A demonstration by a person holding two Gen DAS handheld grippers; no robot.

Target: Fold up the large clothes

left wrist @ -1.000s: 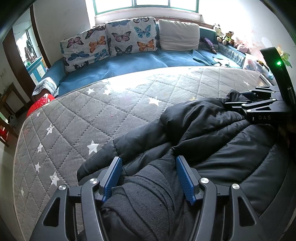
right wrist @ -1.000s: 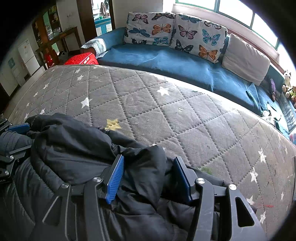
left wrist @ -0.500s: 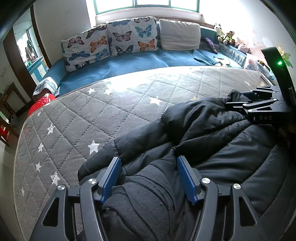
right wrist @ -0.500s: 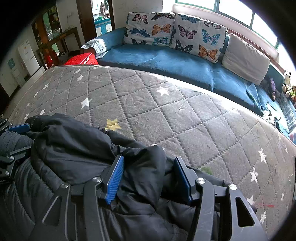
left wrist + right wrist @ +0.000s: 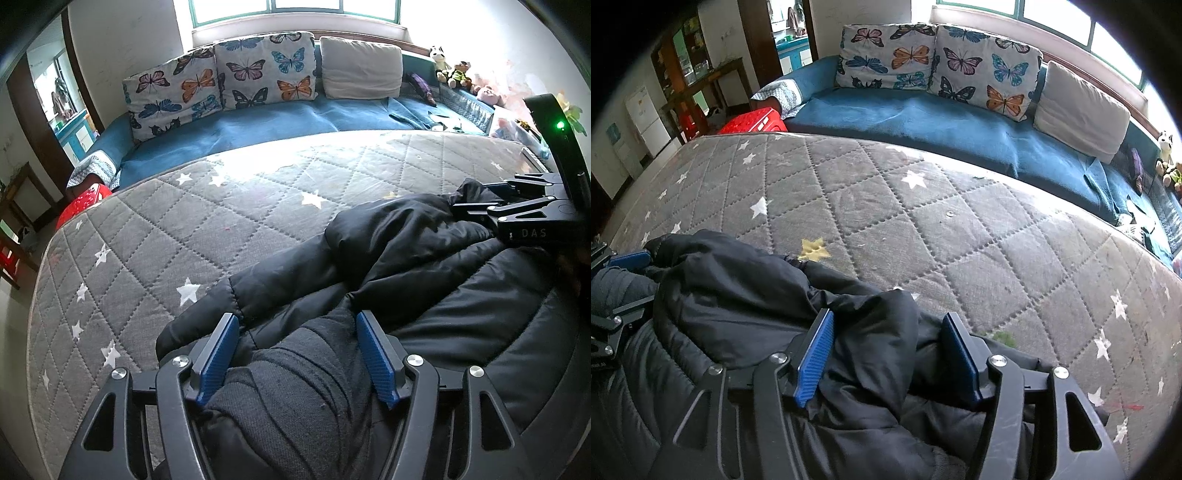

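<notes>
Two grippers worked at one black padded jacket (image 5: 424, 266) that lay bunched on a grey quilted mattress (image 5: 184, 229) printed with white stars. In the left wrist view the jacket filled the lower right of the frame. The left gripper (image 5: 297, 350) sat at the bottom centre, its blue pads (image 5: 218, 354) standing on either side of a grey knit cuff (image 5: 295, 384); the jaws were opening, with the cuff between them and the pads no longer visibly squeezing it. The right gripper (image 5: 480, 212) showed at the right edge of that frame, resting on the jacket's far fold.

In the right wrist view the jacket occupied the lower left, and the right gripper (image 5: 888, 354) at the bottom centre straddled a raised fold of black fabric. Its jaws were also opening, the fold lying between the blue pads (image 5: 816, 356) and close against the left one. The left gripper (image 5: 624, 266) appeared at the left edge.

Across the top of both frames ran a blue sofa (image 5: 923, 122) carrying butterfly cushions (image 5: 942, 70) and a plain beige cushion (image 5: 1078, 110). A red plastic crate (image 5: 753, 122) stood just beside the sofa's end, at the upper left.
</notes>
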